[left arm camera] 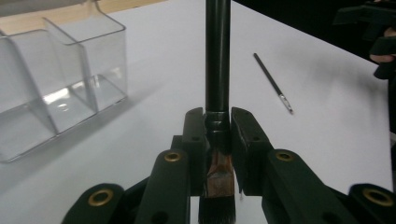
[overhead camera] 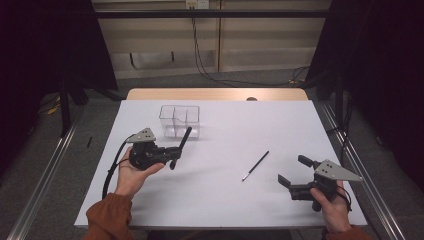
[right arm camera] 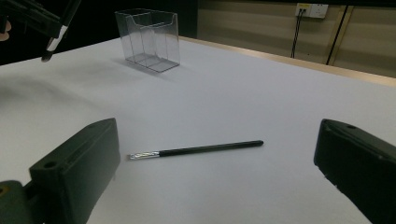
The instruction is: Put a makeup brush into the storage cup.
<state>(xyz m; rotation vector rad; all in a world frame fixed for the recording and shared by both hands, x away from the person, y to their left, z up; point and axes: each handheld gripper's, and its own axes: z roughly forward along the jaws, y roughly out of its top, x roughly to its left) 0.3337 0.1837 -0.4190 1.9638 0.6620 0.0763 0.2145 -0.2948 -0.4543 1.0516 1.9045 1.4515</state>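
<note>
Brush (left arm camera: 218, 70), thick, black handle and copper ferrule, clamped in left gripper (overhead camera: 172, 159), lifted off the table (overhead camera: 225, 200), handle end near the clear organizer (overhead camera: 180, 121). Right gripper (overhead camera: 292, 172) released, jaws wide, nothing between them, at the table's right edge. Thin brush (overhead camera: 255, 165) lies flat mid-table between both grippers. No readable writing, labels or brands on any item.

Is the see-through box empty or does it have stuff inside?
Empty. Through the clear box you see only its bare floor and dividers. The thick brush sits clamped in the left gripper; the thin brush lies on the table.
</note>
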